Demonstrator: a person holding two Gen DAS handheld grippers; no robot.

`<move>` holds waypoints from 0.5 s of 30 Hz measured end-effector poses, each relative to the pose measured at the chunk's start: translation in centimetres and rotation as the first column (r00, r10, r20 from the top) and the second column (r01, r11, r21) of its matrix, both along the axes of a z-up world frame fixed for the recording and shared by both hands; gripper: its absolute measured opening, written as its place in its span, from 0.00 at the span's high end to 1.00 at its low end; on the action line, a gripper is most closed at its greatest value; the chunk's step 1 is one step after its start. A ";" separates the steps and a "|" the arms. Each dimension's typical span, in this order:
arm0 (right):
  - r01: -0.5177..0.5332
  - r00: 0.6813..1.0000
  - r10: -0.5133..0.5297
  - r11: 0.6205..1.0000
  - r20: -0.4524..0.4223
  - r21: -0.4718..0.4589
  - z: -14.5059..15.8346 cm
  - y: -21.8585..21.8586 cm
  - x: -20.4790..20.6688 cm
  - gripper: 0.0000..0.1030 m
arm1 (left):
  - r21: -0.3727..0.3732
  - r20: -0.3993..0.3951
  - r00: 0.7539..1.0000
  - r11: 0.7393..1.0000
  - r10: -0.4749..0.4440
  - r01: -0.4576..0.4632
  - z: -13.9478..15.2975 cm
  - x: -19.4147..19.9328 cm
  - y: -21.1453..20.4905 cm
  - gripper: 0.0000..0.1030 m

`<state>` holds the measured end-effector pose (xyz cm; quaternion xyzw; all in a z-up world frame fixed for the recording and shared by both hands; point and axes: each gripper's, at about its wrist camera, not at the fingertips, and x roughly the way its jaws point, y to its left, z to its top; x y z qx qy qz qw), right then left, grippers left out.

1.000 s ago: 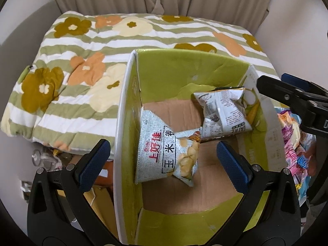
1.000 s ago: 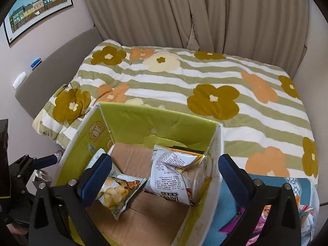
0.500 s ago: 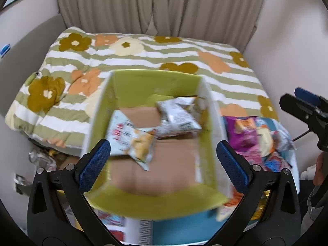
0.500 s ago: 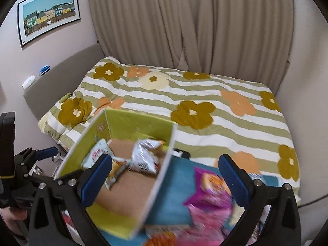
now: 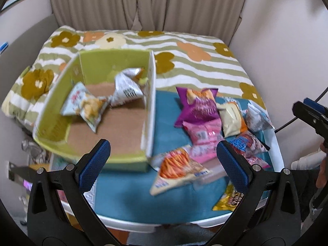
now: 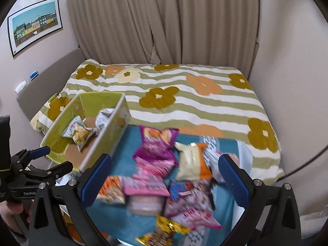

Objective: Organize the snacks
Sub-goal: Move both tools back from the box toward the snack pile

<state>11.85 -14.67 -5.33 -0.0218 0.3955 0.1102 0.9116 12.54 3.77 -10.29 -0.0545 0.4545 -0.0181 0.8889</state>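
We see 2 snack bags (image 5: 98,102) lying in the green box (image 5: 59,121), ahead-left of our left gripper (image 5: 163,160); loose packets (image 6: 164,176) lie between our right gripper (image 6: 164,176) fingers. Both grippers are spread wide, grasping nothing.

SETTING: home bedroom | bed (image 6: 184,102) with striped, flower-print quilt (image 5: 194,65) | padded headboard (image 6: 51,78) along left wall | beige pleated curtains (image 6: 164,20) behind bed | framed townscape picture (image 6: 34,23) on wall
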 end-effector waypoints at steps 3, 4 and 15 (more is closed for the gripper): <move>-0.004 1.000 0.004 1.000 -0.018 0.006 -1.4 -2.1 -1.0 0.00 | -0.003 -0.029 0.999 0.999 0.044 -0.045 -1.7 -0.5 -1.4 0.01; -0.005 1.000 0.006 1.000 -0.025 0.010 -2.0 -2.7 -1.3 0.00 | -0.003 -0.037 0.998 0.998 0.058 -0.058 -2.4 -0.7 -1.7 0.01; 0.017 0.993 -0.009 0.998 -0.118 0.062 -9.2 -6.5 -0.8 0.00 | -0.011 -0.113 0.979 0.985 0.172 -0.174 -9.8 1.2 -3.3 0.01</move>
